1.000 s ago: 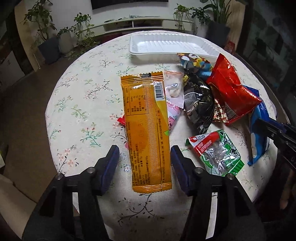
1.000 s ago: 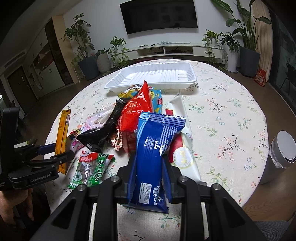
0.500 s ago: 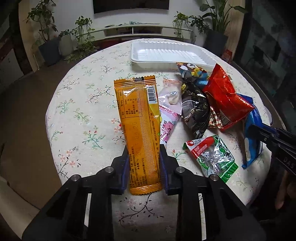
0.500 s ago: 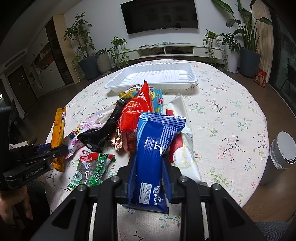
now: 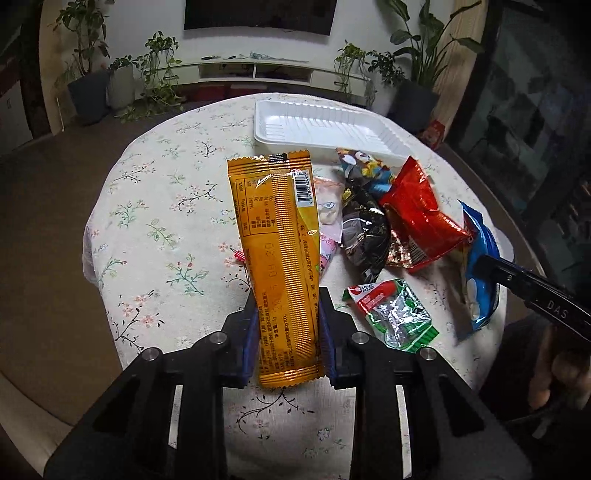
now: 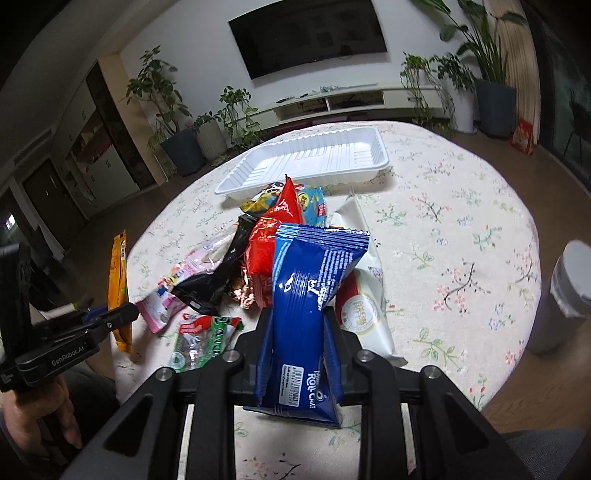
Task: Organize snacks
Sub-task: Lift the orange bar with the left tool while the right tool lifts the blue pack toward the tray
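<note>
So the left gripper (image 5: 287, 334) has just clamped onto the long orange packet (image 5: 279, 254) and lifted it clear, while the right gripper (image 6: 297, 345) pinches the blue roll-cake pack (image 6: 306, 314), so both look ready for the empty white tray (image 6: 306, 162). The remaining snacks sit piled on the round floral tablecloth (image 5: 159, 221), with a TV (image 6: 308, 35) and potted plants behind.

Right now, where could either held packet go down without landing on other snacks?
The white tray holds nothing. Bare cloth lies left of the orange packet toward the table's edge, and right of the white packet toward that rim. The middle, around the red bag and black bag, is crowded.
</note>
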Available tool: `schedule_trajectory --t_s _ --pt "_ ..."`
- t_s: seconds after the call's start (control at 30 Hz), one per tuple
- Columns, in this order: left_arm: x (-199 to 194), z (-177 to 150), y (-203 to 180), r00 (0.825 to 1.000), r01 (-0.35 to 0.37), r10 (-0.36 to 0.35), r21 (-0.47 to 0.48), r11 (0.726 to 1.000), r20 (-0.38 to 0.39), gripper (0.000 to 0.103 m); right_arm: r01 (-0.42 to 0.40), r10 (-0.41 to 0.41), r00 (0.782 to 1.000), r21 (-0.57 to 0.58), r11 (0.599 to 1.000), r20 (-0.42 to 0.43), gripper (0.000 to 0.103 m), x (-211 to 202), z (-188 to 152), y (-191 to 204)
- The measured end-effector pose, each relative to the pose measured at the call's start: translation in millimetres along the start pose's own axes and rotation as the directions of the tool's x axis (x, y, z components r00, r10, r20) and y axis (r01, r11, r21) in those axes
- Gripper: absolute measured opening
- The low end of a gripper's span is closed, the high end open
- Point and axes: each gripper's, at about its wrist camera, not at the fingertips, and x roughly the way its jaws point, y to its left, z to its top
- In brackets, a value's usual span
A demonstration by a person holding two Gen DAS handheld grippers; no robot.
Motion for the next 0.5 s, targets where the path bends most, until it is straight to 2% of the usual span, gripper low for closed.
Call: schedule_trajectory --t_s 0.33,0.5 --pt "-17.8 8.0 3.9 0.994 0.107 -0.107 -0.024 0.994 0.013 0.026 -0.026 0.025 0.999 0.025 0.999 0.03 0.028 -25.8 4.6 -0.7" --pt "-16.8 13.1 -2.1 0.99 0.143 -0.143 -0.013 0.99 0.006 0.026 0.001 -0.002 0.999 0.029 1.0 0.04 0.027 -36.0 12.2 -6.9"
